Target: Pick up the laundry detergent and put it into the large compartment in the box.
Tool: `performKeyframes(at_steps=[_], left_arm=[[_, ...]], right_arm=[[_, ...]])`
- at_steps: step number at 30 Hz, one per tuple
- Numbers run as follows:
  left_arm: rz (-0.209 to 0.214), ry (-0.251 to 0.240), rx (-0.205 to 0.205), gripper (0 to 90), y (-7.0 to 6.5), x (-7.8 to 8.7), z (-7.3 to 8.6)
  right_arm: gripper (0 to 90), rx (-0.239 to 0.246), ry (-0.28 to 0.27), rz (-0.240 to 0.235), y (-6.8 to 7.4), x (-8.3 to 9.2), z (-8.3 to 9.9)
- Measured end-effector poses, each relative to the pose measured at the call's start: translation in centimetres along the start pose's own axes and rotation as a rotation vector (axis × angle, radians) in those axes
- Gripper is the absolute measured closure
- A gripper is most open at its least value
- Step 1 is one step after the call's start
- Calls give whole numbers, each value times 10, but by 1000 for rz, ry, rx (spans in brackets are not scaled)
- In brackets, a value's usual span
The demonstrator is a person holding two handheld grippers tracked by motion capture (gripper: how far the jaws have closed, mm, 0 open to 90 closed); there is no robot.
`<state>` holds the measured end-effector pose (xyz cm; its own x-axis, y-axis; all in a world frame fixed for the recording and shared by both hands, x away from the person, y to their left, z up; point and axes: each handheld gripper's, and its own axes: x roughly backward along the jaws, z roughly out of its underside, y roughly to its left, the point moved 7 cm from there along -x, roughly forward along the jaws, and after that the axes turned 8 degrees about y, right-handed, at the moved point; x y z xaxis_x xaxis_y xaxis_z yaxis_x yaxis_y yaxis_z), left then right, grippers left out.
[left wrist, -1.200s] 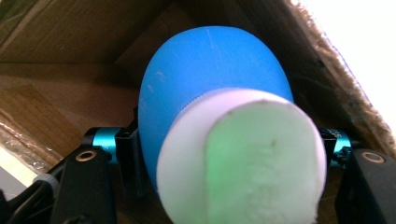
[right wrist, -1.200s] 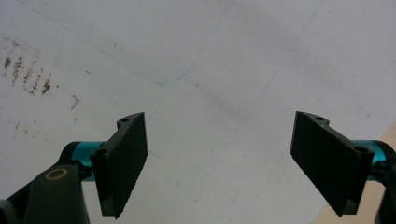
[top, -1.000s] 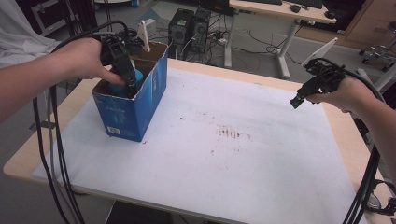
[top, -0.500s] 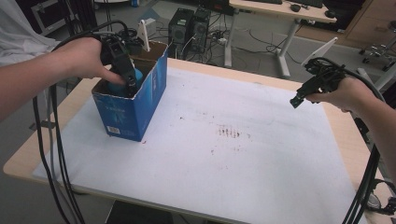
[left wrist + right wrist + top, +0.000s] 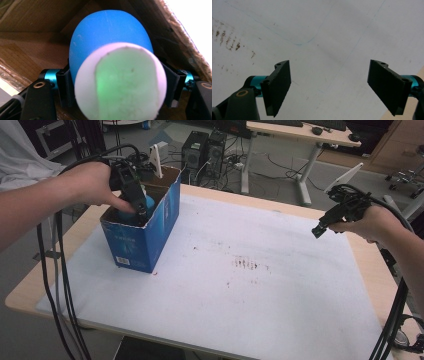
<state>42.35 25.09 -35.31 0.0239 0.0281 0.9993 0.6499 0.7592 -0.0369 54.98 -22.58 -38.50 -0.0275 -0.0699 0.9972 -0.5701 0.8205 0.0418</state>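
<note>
Box (image 5: 145, 237): we see glossy blue printed card outside, raw brown cardboard inside.
Egg-shaped object (image 5: 110, 40): smooth matt blue shell, rough pale green face.
Tabletop (image 5: 60, 265): pale wood under stained white paper.

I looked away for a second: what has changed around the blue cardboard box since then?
Nothing has visibly changed. The left gripper stays inside the blue cardboard box, jaws shut on the blue egg-shaped object with a flat white-rimmed green end. The right gripper still hovers open over the white table cover.

The box (image 5: 145, 225) stands at the table's (image 5: 210, 195) left, the egg-shaped thing (image 5: 110, 40) inside it.
</note>
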Motion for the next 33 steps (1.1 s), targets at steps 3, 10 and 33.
performKeyframes(at_steps=[3, 10, 33], left_arm=[[4, -8, -2, 288, 1, 2, 0], [4, -10, -20, 288, 0, 5, 0], [-50, -47, -89, 257, 0, 33, -2]], right_arm=[[183, 3, 0, -2, 0, 0, 0], [183, 5, 2, -3, 2, -1, -2], [183, 4, 0, -14, 1, -1, -1]])
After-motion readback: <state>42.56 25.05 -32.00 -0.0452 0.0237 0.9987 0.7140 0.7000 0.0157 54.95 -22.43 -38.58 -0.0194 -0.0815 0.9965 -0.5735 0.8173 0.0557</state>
